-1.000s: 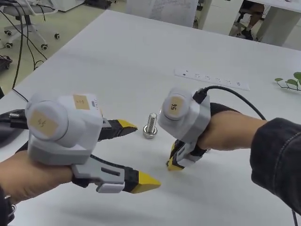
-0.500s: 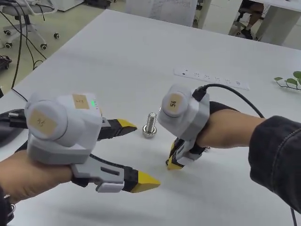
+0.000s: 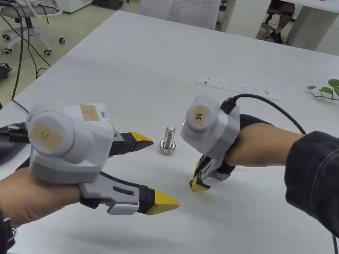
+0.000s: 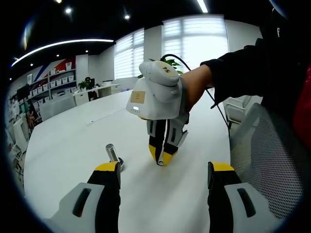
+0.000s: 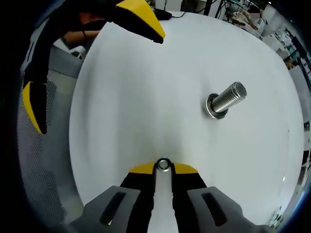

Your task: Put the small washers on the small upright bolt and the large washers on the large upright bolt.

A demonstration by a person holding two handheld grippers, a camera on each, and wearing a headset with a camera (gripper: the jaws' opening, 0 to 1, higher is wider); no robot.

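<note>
Clamping a washer (image 5: 164,165) at the tips of the right gripper (image 3: 198,185), low, just beside the bolt (image 3: 168,140). Holding the left gripper (image 3: 151,170) wide apart, empty, on the bolt's other side. Probably light, stiff, slick steel; easy to squirt out. Best to pinch across the rim, keeping the hole clear for the bolt's thread.

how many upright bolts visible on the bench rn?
1. The bolt stands on the table between the open left gripper and the right gripper, which pinches a washer. Another may be hidden behind the gripper bodies.
</note>
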